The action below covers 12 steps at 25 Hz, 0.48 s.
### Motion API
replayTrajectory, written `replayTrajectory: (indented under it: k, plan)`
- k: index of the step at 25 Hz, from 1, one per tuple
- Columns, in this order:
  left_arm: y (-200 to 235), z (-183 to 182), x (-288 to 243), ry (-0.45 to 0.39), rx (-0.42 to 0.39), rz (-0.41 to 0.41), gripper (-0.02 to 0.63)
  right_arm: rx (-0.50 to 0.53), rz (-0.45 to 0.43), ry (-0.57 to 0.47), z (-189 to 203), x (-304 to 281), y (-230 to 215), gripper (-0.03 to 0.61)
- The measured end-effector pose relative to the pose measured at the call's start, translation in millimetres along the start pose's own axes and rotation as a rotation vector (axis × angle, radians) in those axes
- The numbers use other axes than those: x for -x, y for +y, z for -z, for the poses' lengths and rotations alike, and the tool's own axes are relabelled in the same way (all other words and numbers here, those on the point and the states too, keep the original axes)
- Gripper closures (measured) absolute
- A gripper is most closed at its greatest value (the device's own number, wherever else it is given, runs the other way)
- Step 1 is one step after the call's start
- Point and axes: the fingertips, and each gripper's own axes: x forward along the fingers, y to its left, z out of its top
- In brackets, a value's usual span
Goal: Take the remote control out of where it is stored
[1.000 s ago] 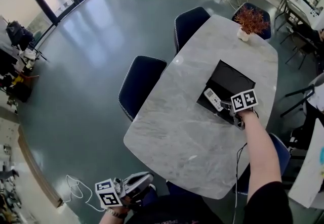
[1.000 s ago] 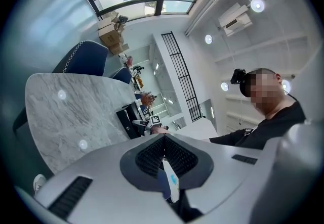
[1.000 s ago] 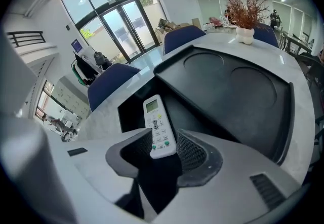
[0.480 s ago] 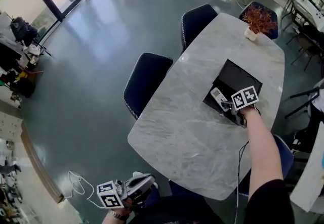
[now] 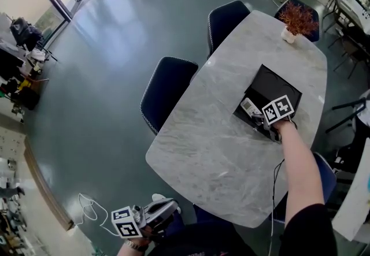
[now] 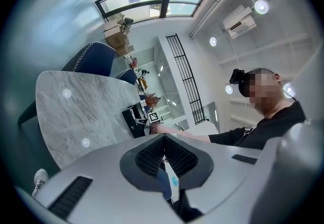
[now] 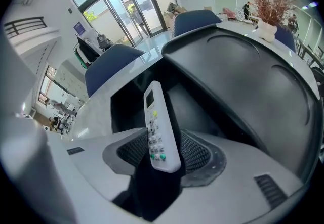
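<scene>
A white remote control lies lengthwise between the jaws of my right gripper, screen end pointing away over the open black box. The jaws are opening, and dark gaps show between the remote and both ribbed pads. In the head view the right gripper is at the near left corner of the black box, and the remote sticks out towards the left. My left gripper hangs low beside the near table edge, away from the box. Its pads meet with nothing between them.
The box sits on a grey marble table. A white pot with a red plant stands at the far end. Two dark blue chairs line the table's left side. A white cable lies on the floor.
The head view has shifted slightly. The right gripper stays at the box corner with the remote at its jaws. The left gripper has not moved.
</scene>
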Motion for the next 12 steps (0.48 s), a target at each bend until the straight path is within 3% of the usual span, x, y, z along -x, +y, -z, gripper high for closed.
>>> replayTrajectory:
  k: [4, 12]
  plan:
    - [1, 3, -2, 0.004, 0.005, 0.001, 0.607, 0.027, 0.018, -0.006, 2, 0, 2, 0.388]
    - [1, 2, -2, 0.006, 0.007, 0.002, 0.607, 0.275, 0.148, 0.109, -2, -9, 9, 0.431]
